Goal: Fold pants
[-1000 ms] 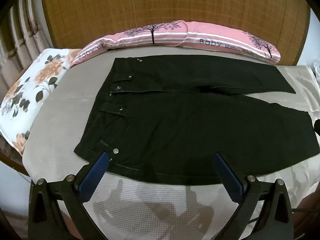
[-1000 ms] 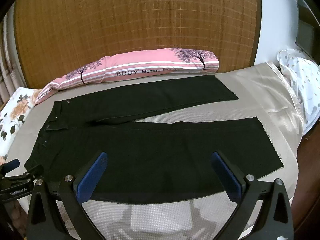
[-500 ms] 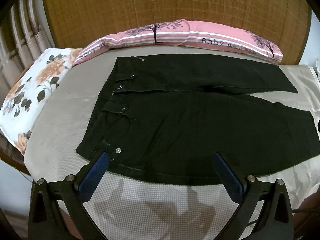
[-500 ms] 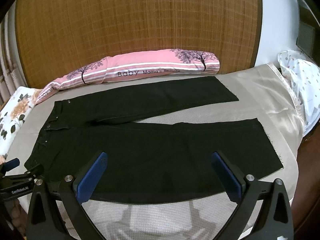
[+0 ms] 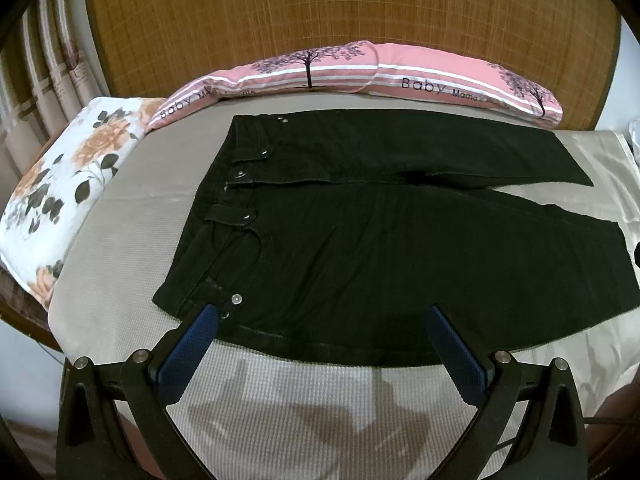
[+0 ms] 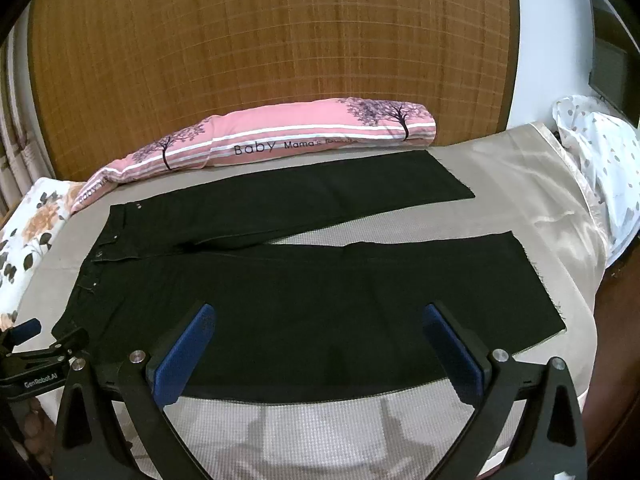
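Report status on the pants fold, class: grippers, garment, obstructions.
Left gripper open, right gripper open, both empty. Black denim pants flat, unfolded, legs apart. Long pink printed pillow behind, clear.

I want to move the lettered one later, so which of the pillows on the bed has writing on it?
The long pink pillow along the headboard: it reads "Baby Mama's" beside printed trees. The floral pillow at the waistband end shows only orange flowers.

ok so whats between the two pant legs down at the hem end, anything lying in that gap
Nothing lies there. In the right wrist view, the wedge between the far leg and near leg of the black pants shows only the bare beige bed cover.
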Action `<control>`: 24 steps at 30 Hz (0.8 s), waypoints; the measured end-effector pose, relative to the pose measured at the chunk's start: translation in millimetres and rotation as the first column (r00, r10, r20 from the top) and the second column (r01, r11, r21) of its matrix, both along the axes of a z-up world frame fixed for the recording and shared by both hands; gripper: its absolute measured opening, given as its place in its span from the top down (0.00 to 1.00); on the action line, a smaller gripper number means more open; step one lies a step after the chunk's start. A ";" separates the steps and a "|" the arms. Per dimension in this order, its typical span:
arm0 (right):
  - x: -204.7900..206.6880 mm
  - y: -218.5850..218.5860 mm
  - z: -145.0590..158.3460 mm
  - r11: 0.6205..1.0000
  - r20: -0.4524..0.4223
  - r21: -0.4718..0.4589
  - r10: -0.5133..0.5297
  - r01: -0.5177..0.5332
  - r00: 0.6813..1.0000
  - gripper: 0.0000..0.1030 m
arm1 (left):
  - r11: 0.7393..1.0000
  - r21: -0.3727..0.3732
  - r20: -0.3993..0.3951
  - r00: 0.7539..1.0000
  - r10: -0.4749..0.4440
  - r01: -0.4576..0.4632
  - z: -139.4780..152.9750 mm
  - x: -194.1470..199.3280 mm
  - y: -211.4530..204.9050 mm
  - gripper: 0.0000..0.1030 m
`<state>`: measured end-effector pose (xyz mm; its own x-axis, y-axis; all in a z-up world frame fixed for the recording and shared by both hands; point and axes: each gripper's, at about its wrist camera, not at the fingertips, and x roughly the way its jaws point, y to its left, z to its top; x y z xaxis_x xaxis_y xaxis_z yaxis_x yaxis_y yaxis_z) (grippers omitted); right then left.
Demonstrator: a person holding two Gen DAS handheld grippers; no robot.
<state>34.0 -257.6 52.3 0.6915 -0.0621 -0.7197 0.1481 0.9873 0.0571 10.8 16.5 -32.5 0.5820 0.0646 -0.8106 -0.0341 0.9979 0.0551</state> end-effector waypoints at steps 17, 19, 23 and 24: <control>-6.6 -7.4 -1.4 1.000 -0.003 0.000 -0.002 0.002 1.000 0.00 | 1.000 -0.002 -0.004 1.000 -0.004 0.004 2.3 -6.2 -2.7 0.00; -6.5 -7.6 -1.5 1.000 -0.005 -0.001 -0.002 0.002 1.000 0.00 | 1.000 -0.002 -0.005 1.000 -0.003 0.003 2.7 -5.2 -3.6 0.00; -2.9 -7.4 -4.3 1.000 -0.015 -0.008 -0.001 0.001 1.000 0.00 | 1.000 -0.001 -0.006 1.000 -0.004 0.004 3.0 -4.5 -3.9 0.00; -2.8 -7.2 -4.6 1.000 -0.016 -0.008 -0.002 0.002 1.000 0.00 | 1.000 0.000 -0.006 1.000 -0.003 0.003 3.0 -4.5 -4.0 0.00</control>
